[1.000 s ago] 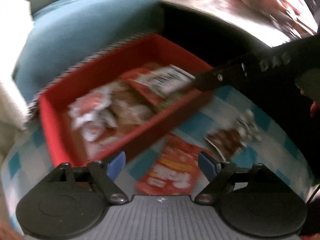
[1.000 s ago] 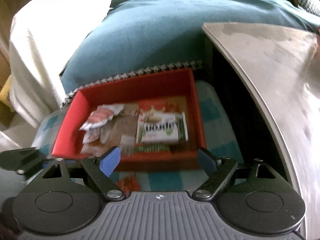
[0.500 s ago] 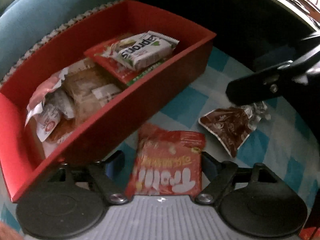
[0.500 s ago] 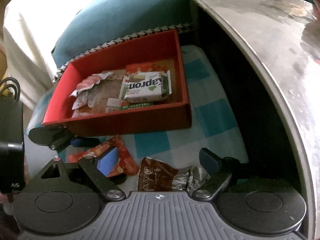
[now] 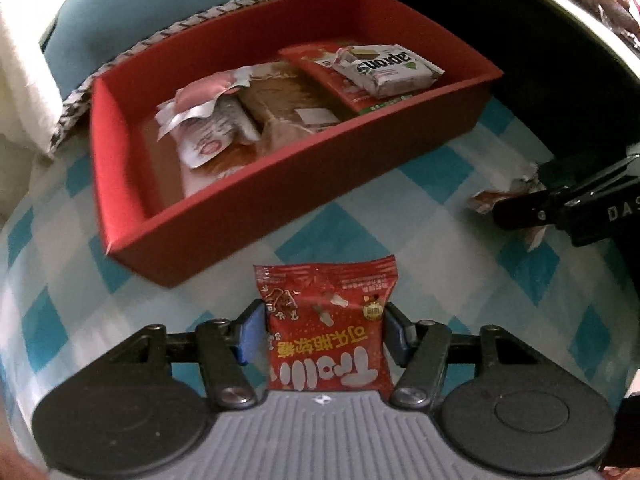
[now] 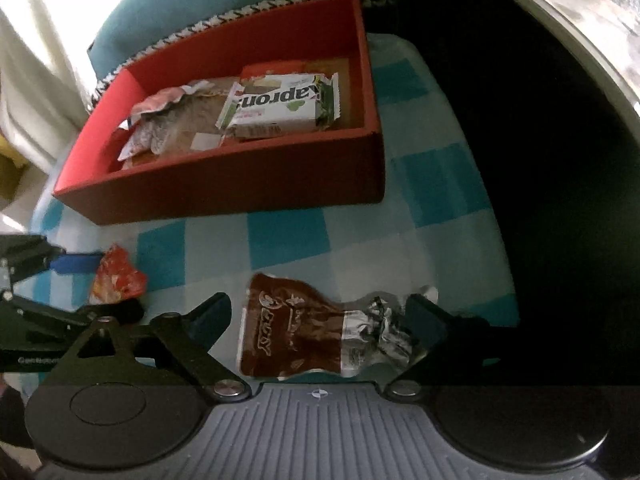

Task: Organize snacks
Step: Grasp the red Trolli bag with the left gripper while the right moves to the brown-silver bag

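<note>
The left gripper (image 5: 325, 334) has its blue-padded fingers (image 5: 249, 332) pressed against both side edges of a red glossy Trolli sweet packet with white lettering (image 5: 328, 328), so it is clamped on that packet. The packet's long axis runs straight forward along the fingers, its sealed top edge pointing toward the near wall of the red rectangular cardboard tray (image 5: 280, 204). That tray lies directly ahead and a little to the left, near the packet but not touching it, on the blue-and-white checked cloth (image 5: 460, 248).

The right gripper (image 6: 320, 320) has its dark fingers (image 6: 208, 316) spread wide apart, one on each side of a brown foil chocolate wrapper with a crumpled silver end (image 6: 304, 328). The wrapper lies crosswise between them, brown body toward the left finger and silver end toward the right; whether either finger touches it cannot be told. The tray stands well ahead of this gripper.

Inside the tray sit a white-and-green Kapron wafer bar (image 6: 280, 108) at the right end and several pale crinkled packets (image 5: 204, 128) at the left.

The left gripper looks nearer to finishing: its load probably needs only to rise over the near wall and go forward. The right one has yet to close.
</note>
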`<state>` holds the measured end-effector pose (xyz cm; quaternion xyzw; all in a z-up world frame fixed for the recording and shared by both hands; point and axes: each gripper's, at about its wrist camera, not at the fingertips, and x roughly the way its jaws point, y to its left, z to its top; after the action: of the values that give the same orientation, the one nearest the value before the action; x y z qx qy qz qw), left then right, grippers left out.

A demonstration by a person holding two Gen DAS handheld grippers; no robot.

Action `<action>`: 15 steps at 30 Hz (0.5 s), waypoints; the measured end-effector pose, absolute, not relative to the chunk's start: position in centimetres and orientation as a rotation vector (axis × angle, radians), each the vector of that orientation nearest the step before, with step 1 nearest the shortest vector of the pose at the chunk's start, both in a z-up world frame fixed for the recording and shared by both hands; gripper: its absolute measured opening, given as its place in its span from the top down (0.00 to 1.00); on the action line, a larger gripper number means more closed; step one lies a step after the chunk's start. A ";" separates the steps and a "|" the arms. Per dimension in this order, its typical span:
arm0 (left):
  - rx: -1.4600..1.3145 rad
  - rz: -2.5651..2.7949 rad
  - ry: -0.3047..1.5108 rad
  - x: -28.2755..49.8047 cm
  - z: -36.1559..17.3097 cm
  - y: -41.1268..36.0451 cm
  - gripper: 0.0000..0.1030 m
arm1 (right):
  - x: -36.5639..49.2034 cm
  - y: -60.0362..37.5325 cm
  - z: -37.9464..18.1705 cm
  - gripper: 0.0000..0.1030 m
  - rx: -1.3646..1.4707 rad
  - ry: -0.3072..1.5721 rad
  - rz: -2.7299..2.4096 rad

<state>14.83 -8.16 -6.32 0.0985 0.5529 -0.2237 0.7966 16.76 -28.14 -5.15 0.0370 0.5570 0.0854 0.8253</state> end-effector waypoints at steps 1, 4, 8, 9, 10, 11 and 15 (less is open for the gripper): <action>0.210 -0.482 1.184 14.7 -6.3 -7.9 0.47 | 16.4 -28.2 -4.9 0.05 0.106 1.189 0.190; 0.205 -0.478 1.180 14.7 -6.3 -7.2 0.47 | 14.1 -28.1 -4.7 0.06 0.231 1.230 0.245; 0.180 -0.478 1.190 14.6 -6.2 -6.5 0.47 | 10.7 -26.5 -4.0 0.06 0.182 1.256 0.316; 0.180 -0.482 1.193 14.7 -6.3 -6.5 0.47 | 10.4 -26.2 -3.5 0.06 0.127 1.240 0.308; 0.180 -0.482 1.194 14.7 -6.4 -6.5 0.47 | 10.5 -26.0 -3.2 0.06 0.071 1.221 0.283; 0.180 -0.480 1.198 14.6 -6.6 -6.6 0.47 | 11.1 -26.1 -3.2 0.06 0.044 1.212 0.251; 0.188 -0.455 1.211 14.8 -7.3 -7.0 0.45 | 13.6 -26.2 -4.9 0.06 0.035 1.237 0.144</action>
<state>14.77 -6.97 -7.31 0.0874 0.5635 -0.2116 0.7938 13.61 -26.20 -4.94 0.0165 0.5792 0.0672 0.8123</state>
